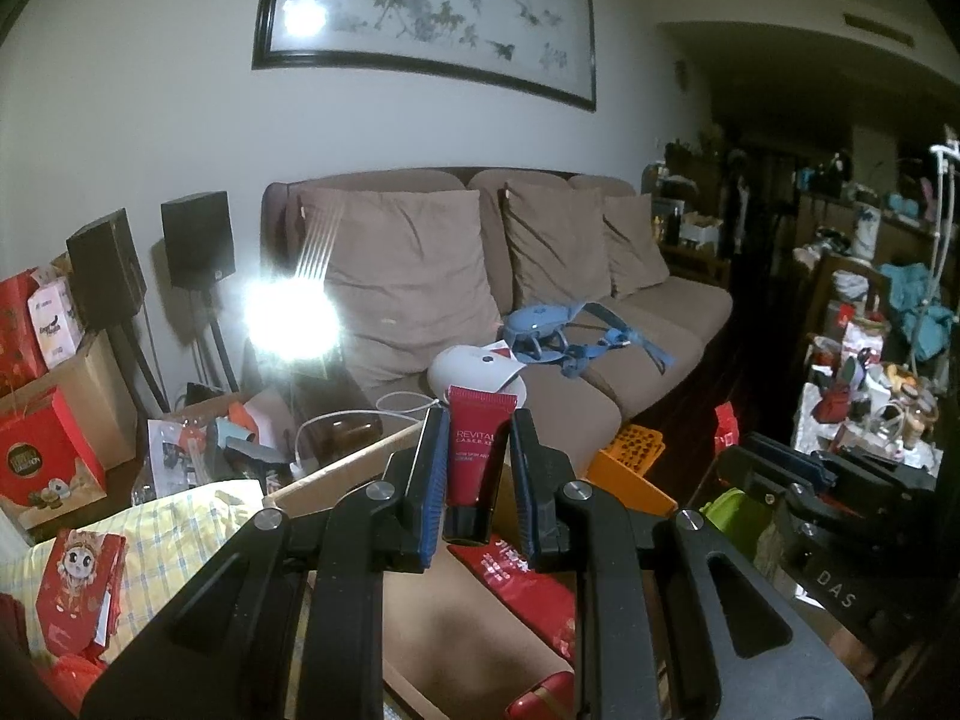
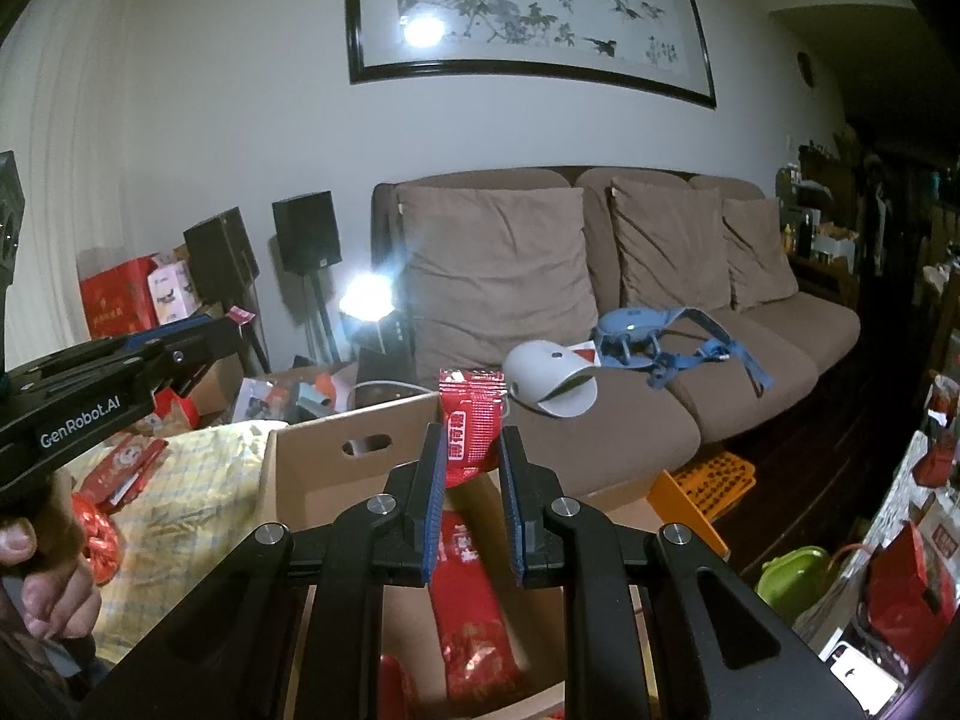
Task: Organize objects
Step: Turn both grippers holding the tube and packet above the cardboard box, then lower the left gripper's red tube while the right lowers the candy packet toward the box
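Note:
My left gripper [image 1: 477,420] is shut on a red cream tube [image 1: 474,456], held cap down above an open cardboard box [image 1: 336,474]. In the right wrist view my right gripper [image 2: 471,438] is shut on a small red sachet [image 2: 471,426], also over the cardboard box [image 2: 336,468]. Red packets [image 2: 468,600] lie inside the box. The left gripper [image 2: 198,339] shows at the left edge of the right wrist view, with a hand [image 2: 42,570] on its grip. The right gripper [image 1: 798,468] appears dark at the right of the left wrist view.
A brown sofa [image 2: 660,396] stands behind the box, bearing a white device [image 2: 549,381] and a blue harness [image 2: 660,342]. An orange crate [image 2: 702,480] sits on the floor to the right. A yellow checked cloth [image 2: 180,480] with red envelopes lies left; clutter fills both sides.

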Tool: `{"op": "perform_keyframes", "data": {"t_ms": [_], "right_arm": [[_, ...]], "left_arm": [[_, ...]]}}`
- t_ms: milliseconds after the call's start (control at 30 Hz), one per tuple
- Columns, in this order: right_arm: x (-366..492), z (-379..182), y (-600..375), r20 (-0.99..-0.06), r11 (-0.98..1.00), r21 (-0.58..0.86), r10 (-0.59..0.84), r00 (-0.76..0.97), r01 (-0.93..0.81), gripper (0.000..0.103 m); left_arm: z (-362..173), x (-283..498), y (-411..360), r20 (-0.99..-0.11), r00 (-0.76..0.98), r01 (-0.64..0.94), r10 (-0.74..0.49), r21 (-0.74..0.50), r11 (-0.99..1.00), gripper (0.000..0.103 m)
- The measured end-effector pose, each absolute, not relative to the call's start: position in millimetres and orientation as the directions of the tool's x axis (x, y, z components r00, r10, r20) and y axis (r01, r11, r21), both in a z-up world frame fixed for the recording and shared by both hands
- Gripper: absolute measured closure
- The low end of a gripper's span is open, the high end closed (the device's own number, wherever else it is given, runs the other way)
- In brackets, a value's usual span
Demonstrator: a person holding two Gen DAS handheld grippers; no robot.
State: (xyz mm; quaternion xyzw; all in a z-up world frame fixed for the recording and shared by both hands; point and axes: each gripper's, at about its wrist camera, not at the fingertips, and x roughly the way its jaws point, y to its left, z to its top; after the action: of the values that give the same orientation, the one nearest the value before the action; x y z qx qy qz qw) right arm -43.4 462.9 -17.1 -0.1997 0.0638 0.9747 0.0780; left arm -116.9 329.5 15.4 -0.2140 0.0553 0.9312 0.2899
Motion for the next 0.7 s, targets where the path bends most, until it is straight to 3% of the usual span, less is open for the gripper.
{"op": "perform_keyframes", "data": {"t_ms": [700], "right_arm": [[-48.4, -22.3, 466.0, -0.421, -0.981, 0.09, 0.117, -0.899, -0.17, 0.087]], "left_arm": [[4.6, -118.3, 333.1, -0.458, -0.728, -0.562, 0.51, -0.027, -0.827, 0.084]]}}
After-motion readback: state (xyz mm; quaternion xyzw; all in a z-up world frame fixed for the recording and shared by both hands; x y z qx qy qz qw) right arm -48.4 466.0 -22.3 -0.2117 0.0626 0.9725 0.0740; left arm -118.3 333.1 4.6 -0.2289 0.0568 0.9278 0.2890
